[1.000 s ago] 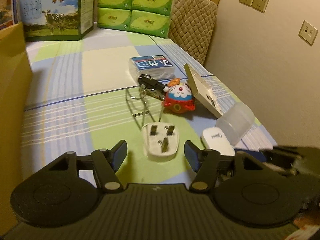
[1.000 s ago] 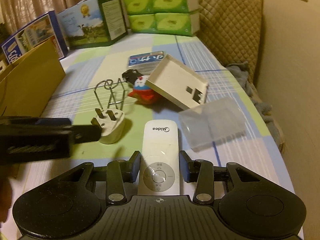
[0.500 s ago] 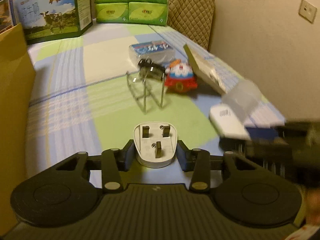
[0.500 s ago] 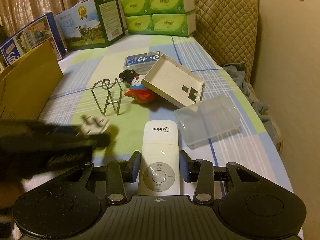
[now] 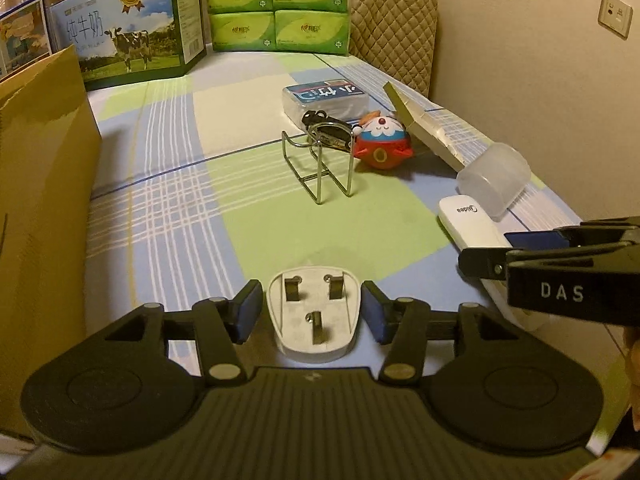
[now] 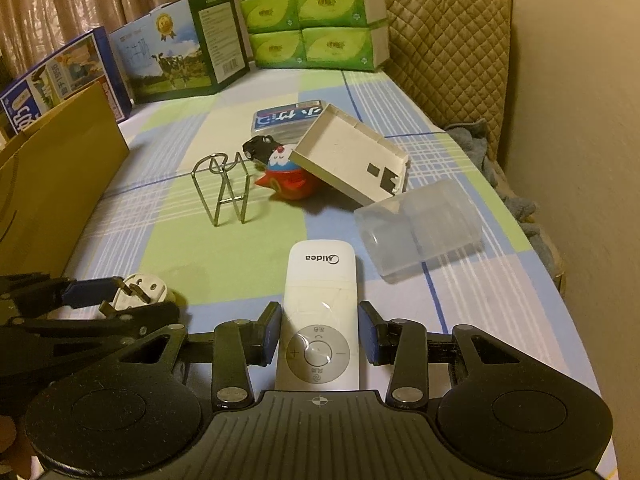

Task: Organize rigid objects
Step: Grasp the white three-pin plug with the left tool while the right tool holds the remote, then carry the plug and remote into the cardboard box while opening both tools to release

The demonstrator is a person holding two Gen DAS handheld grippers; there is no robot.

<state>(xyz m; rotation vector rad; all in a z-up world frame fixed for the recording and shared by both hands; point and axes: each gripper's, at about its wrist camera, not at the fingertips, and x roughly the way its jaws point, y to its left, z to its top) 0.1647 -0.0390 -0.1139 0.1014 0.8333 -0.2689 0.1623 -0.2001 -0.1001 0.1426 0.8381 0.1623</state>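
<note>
The left tool (image 5: 312, 314) straddles the white three-pin plug adapter (image 5: 314, 320), which lies pins-up on the checked cloth of the tabletop (image 5: 160, 200). Its jaws have just been opening, and the adapter sits between them with a thin gap at each blue pad, so nothing is gripped. This reads either as a release or as a re-centring before a firmer squeeze. The flat back keeps the adapter steady, and its rounded sides leave the pads little to bite on.

The right tool (image 6: 320, 336) is clamped on the white slab-shaped remote control (image 6: 320, 292) across its narrow width near the round button pad. The long body rests on the cloth ahead of it, probably held there until the other hand finishes.

The bent wire rack (image 5: 320, 160), the red and white round toy (image 5: 382, 144) and the clear plastic box (image 5: 494, 178) lie farther back, unsorted. The tall brown cardboard box (image 5: 40, 200) at the left edge looks a likely destination.
</note>
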